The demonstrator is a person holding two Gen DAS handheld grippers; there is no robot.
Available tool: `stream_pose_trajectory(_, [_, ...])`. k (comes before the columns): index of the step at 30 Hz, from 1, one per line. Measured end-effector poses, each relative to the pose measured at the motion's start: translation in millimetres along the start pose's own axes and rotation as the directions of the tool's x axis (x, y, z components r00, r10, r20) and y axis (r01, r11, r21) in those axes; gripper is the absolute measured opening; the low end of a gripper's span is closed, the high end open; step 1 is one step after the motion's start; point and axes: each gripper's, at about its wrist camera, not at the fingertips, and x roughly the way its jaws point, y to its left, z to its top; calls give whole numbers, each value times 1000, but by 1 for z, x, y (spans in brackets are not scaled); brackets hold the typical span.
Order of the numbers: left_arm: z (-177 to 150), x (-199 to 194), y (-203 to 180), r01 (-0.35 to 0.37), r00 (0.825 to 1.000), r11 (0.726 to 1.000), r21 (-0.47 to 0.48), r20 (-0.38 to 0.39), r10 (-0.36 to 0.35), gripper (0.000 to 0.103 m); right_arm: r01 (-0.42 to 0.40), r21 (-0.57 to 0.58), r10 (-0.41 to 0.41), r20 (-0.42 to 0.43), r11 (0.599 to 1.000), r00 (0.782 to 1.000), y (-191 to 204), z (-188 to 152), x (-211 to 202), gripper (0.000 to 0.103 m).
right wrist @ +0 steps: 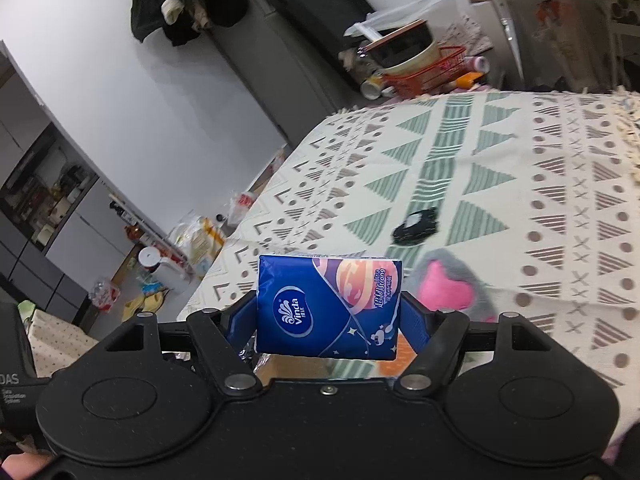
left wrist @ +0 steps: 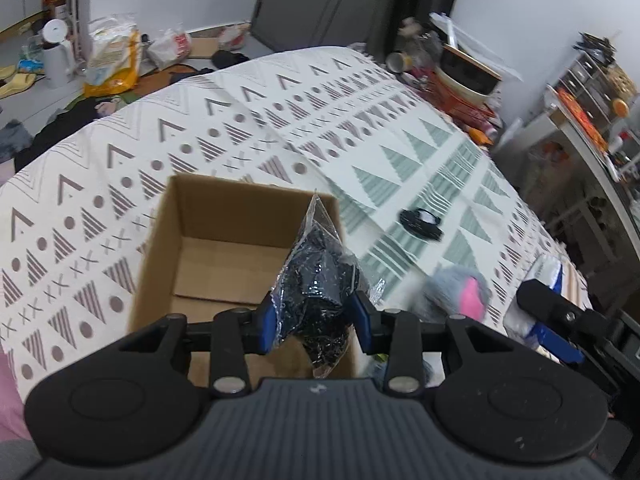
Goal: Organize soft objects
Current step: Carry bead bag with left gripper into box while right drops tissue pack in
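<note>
1. Left wrist view: the left gripper has its jaws closed on a clear bag of dark bits, hanging over the near right corner of the open box on the bed.
2. The box lies just ahead and below-left, so the left is nearer.
3. The right gripper clamps a tissue pack, long axis across the jaws, held above the bed.

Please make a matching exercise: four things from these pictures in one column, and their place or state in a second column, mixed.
1. clear bag of dark items
2. blue tissue pack
3. cardboard box
4. grey and pink plush

a. lying on the patterned cloth
b. open, nothing inside
c. held by the right gripper
d. held by the left gripper

Pairs: 1-d, 2-c, 3-b, 4-a
</note>
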Motion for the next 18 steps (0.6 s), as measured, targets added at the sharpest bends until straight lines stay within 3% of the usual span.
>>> stream_pose_trajectory(12, [22, 22, 32, -79, 997, 997, -24, -14, 79, 39, -38, -27, 36, -69, 999, 997, 38, -2, 44, 71])
stream_pose_trajectory(16, [26, 26, 42, -99, 995, 994, -46, -39, 97, 43, -62, -34, 59, -91, 998, 994, 52, -4, 56, 71])
stream_pose_trajectory(18, [28, 23, 46, -108, 994, 992, -59, -34, 106, 50, -71, -38, 67, -101, 997, 993, 57, -4, 62, 71])
